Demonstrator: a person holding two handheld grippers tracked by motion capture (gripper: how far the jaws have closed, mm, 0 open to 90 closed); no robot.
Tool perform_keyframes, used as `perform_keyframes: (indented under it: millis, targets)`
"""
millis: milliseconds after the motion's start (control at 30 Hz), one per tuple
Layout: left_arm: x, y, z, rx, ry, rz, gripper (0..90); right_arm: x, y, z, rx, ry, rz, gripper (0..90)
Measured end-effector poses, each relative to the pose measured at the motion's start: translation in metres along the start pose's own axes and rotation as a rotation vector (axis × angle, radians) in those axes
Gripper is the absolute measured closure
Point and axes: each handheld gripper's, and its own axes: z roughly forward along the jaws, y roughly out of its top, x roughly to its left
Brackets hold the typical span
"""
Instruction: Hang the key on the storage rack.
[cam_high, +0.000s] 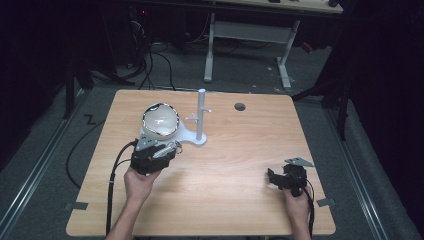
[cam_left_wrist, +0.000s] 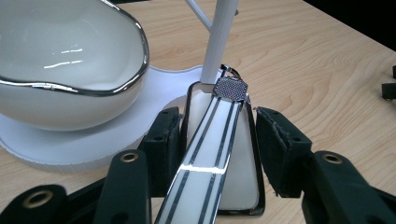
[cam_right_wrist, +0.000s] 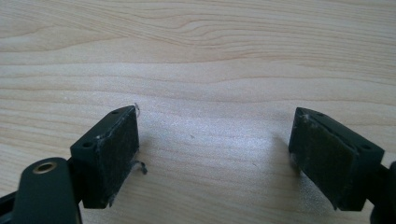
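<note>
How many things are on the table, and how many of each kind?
White bowl with silver rim: 1
White stand with a post: 1
White striped piece with a mesh tab, held in the left claw: 1
Claws, left and right: 2
Total: 5

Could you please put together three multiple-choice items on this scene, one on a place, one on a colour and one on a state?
1. Where does the white bowl sit?
A. On the white stand's base
B. By the table's round hole
C. Between the right gripper's pads

2. What colour is the bowl's rim?
A. Red
B. Silver
C. Blue

3. How do the left gripper's jaws stand?
A. Wide apart over bare wood
B. Closed on the white striped handle
C. Clamped on the upright post

Answers: 1 A, the bowl rests on the base beside the post; 2 B, the rim shines silver; 3 B, the handle sits between both pads.
</note>
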Motion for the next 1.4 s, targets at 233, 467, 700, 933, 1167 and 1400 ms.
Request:
perform_keyframes:
  millis: [233,467,700,933,1167,1400]
  targets:
    - [0.000,0.011,-0.001,-0.020,-0.019,-0.010,51.9,0.000,0.000,0.000,0.000,0.000,0.000,16.2]
    - [0.001,0.023,-0.001,-0.029,-0.041,-0.010,51.8,0.000,0.000,0.000,0.000,0.000,0.001,16.2]
    - [0.004,0.034,-0.003,-0.035,-0.050,-0.010,51.8,0.000,0.000,0.000,0.000,0.000,-0.001,16.2]
    - [0.008,0.048,-0.004,-0.058,-0.057,-0.026,51.8,0.000,0.000,0.000,0.000,0.000,0.000,16.2]
    - [0.009,0.064,-0.005,-0.081,-0.058,-0.025,51.8,0.000,0.000,0.000,0.000,0.000,0.000,16.2]
    - [0.011,0.074,-0.003,-0.090,-0.057,-0.025,51.8,0.000,0.000,0.000,0.000,0.000,0.000,16.2]
